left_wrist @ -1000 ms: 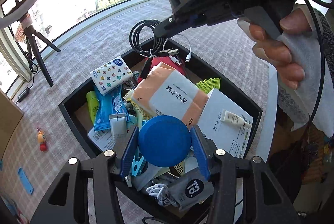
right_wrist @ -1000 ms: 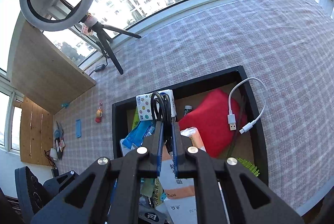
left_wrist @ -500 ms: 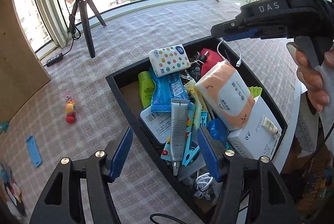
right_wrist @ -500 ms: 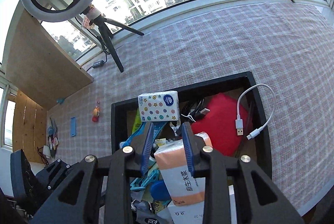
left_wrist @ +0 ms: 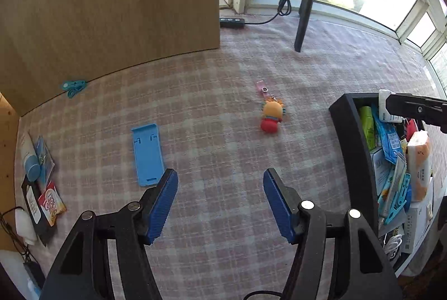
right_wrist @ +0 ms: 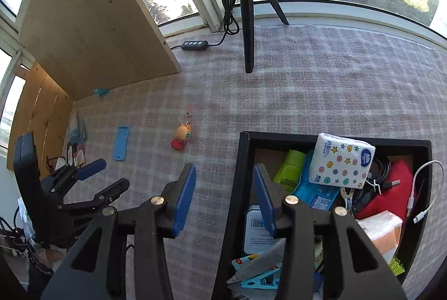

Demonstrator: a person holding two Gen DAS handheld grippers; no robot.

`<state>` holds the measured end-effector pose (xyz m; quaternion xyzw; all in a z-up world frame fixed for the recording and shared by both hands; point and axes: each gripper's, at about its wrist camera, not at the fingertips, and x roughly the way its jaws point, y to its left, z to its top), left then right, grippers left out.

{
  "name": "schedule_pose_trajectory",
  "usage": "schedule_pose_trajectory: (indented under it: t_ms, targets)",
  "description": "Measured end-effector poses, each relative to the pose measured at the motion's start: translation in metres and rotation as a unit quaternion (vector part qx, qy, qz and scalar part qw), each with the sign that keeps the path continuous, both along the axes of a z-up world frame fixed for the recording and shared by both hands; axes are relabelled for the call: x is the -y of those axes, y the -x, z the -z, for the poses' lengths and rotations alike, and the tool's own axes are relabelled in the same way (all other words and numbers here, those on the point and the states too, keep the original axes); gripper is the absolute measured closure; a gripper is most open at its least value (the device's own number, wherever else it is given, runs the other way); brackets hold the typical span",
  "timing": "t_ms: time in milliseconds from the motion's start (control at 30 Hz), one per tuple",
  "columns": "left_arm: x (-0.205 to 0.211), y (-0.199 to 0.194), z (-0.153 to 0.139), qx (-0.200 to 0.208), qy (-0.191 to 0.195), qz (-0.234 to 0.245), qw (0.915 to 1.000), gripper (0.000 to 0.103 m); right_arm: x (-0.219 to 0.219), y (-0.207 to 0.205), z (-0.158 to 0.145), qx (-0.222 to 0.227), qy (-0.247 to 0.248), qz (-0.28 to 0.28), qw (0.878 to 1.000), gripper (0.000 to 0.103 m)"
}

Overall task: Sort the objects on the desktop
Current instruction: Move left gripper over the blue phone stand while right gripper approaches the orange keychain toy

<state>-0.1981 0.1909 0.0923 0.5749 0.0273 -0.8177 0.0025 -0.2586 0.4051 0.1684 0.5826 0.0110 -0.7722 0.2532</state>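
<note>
Hovering over the checked cloth of the tabletop [left_wrist: 223,258], the left gripper [left_wrist: 220,205] has its blue pads spread wide with nothing between them. Just beyond its left pad lies a flat blue phone stand [left_wrist: 147,154], and farther on, toward the right, a small orange and red keychain toy [left_wrist: 271,117]. The right gripper [right_wrist: 223,199] straddles the left wall of the black tray [right_wrist: 237,188]; its jaws are opening and grip nothing. Inside the tray, beyond that gripper, sit a green bottle [right_wrist: 290,166], a blue packet [right_wrist: 315,193], a white tissue pack with stars and dots [right_wrist: 342,160] propped on top, a red pouch [right_wrist: 391,188] and a white cable [right_wrist: 419,188]. At the far edge a black tripod [right_wrist: 247,20] stands by the window, beside a wooden board [right_wrist: 92,20].
</note>
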Motion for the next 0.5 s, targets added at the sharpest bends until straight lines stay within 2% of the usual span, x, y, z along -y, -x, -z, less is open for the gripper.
schedule_pose_trajectory:
  t_ms: [67,167,267,500]
  targets:
    - [0.024,0.006,0.01,0.009,0.0,-0.029,0.9995,0.042,0.028,0.002,0.012,0.006,-0.012,-0.018,1.0,0.055]
    - [0.054,0.014,0.025,0.022,0.001,-0.068,0.9974,0.042,0.065,0.006,0.033,0.019,-0.028,-0.03,0.999,0.054]
    - [0.076,0.022,0.041,0.042,-0.028,-0.094,0.9943,0.041,0.092,0.013,0.057,0.041,-0.038,-0.03,0.998,0.054]
    - [0.086,0.033,0.06,0.054,-0.027,-0.112,0.9918,0.041,0.111,0.031,0.095,0.068,-0.047,0.003,0.997,0.054]
